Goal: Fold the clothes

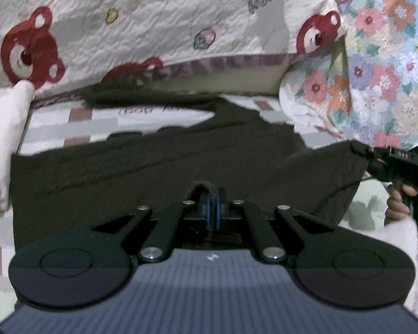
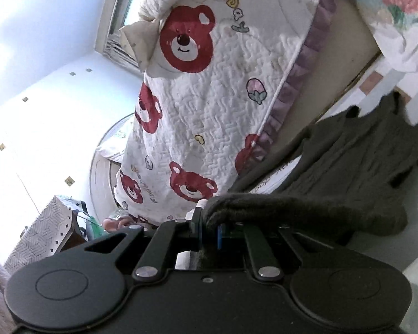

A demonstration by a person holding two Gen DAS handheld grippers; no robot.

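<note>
A dark olive knitted garment lies spread across the bed, its near edge lifted. My left gripper is shut on a pinch of that near edge, which bunches up over the blue pads. In the left wrist view the right gripper shows at the far right, held by a hand and gripping the garment's other corner. In the right wrist view my right gripper is shut on a thick roll of the same dark garment, which stretches away to the right over the bed.
A white quilt with red bears hangs behind the bed, also large in the right wrist view. A floral blanket is heaped at the right. A white cloth lies at the left. The checked bedsheet shows around the garment.
</note>
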